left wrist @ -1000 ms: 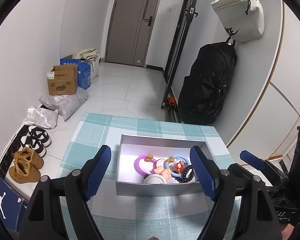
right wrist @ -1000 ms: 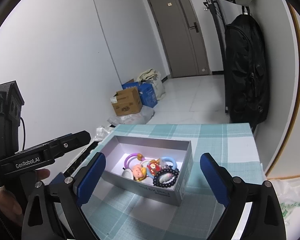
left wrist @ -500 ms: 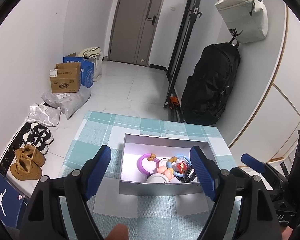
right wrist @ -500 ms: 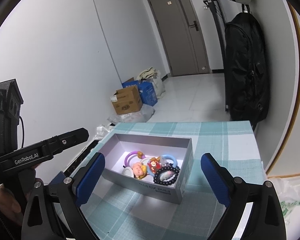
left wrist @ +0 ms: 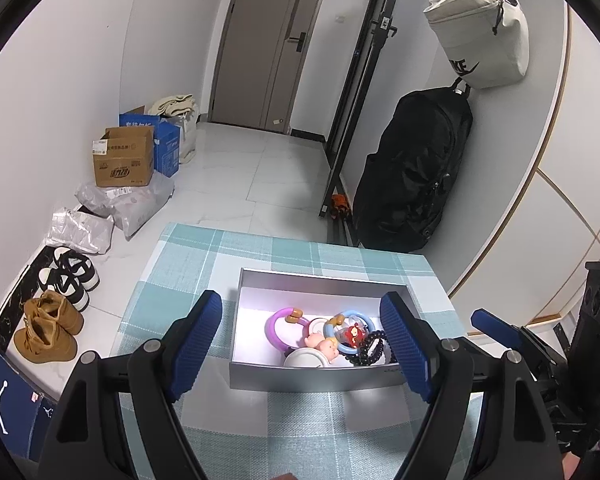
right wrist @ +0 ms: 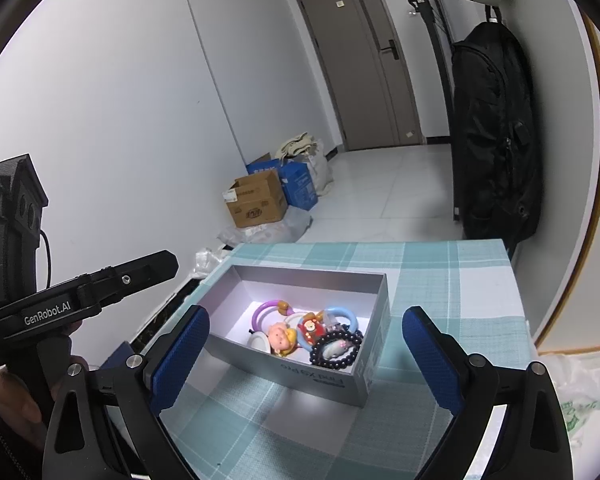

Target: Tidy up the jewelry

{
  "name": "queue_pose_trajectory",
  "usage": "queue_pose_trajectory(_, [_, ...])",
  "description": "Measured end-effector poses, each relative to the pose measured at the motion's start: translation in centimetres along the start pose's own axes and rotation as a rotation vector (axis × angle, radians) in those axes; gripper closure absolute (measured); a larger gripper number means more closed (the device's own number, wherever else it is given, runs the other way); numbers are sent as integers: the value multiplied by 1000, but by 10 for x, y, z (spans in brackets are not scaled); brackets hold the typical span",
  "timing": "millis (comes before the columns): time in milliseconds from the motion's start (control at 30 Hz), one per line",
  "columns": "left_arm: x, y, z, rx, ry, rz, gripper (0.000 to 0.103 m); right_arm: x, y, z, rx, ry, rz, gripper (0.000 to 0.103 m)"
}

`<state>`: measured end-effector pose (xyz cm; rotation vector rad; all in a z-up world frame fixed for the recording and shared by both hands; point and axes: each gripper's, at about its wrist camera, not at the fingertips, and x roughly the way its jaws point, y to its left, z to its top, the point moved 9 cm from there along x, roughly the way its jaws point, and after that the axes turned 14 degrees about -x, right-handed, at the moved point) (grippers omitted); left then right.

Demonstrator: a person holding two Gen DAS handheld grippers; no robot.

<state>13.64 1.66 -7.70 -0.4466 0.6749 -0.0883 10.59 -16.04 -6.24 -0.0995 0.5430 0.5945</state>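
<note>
Bench under teal-and-white plaid cloth. Grey door at the far end of a white tiled floor. Left wall: brown cardboard box, blue box just beside it, grey plastic parcels, black-and-white sneakers, tan boots. Right wall: black backpack hanging below a cream bag.

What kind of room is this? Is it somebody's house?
Probably the entry hall of a home. There is a front door at the far end, shoes lined up along the wall, and a black backpack hanging beside it. A small table with a checked cloth holds a jewelry box.
</note>
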Motion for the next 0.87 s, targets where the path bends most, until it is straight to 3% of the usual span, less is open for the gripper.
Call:
queue_pose_trajectory(700, [-3, -1, 2, -5, -13, -19, 25, 2, 0, -1, 1, 11, 2, 4])
queue_pose_trajectory(867, [-11, -5, 5, 13, -61, -36, 25, 3, 0, -3, 0, 17, 3, 4])
